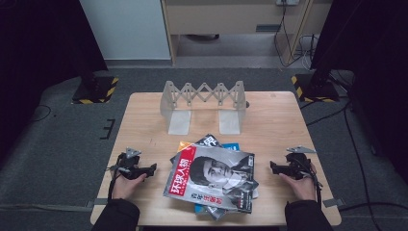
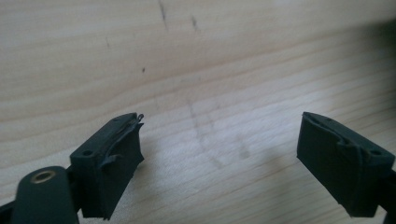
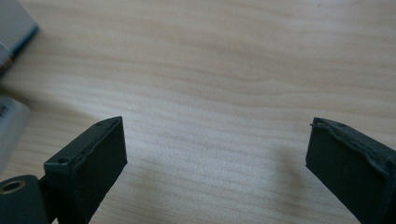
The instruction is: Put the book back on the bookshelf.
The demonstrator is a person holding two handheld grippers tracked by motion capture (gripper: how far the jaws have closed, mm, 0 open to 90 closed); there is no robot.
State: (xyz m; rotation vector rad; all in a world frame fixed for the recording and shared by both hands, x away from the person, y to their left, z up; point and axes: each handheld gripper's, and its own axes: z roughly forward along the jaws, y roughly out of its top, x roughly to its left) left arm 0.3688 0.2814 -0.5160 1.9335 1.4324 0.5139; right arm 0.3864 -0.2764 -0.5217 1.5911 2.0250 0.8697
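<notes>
Both grippers are wide open with nothing between the jaws. The left gripper point(image 1: 153, 168) and right gripper point(image 1: 272, 166) rest on the table point(image 1: 269, 120), one on each side of the pile of magazines point(image 1: 211, 178), near it but apart. The right gripper view shows a magazine edge point(image 3: 14, 28); the high view shows the folding rack point(image 1: 204, 103) behind.
</notes>
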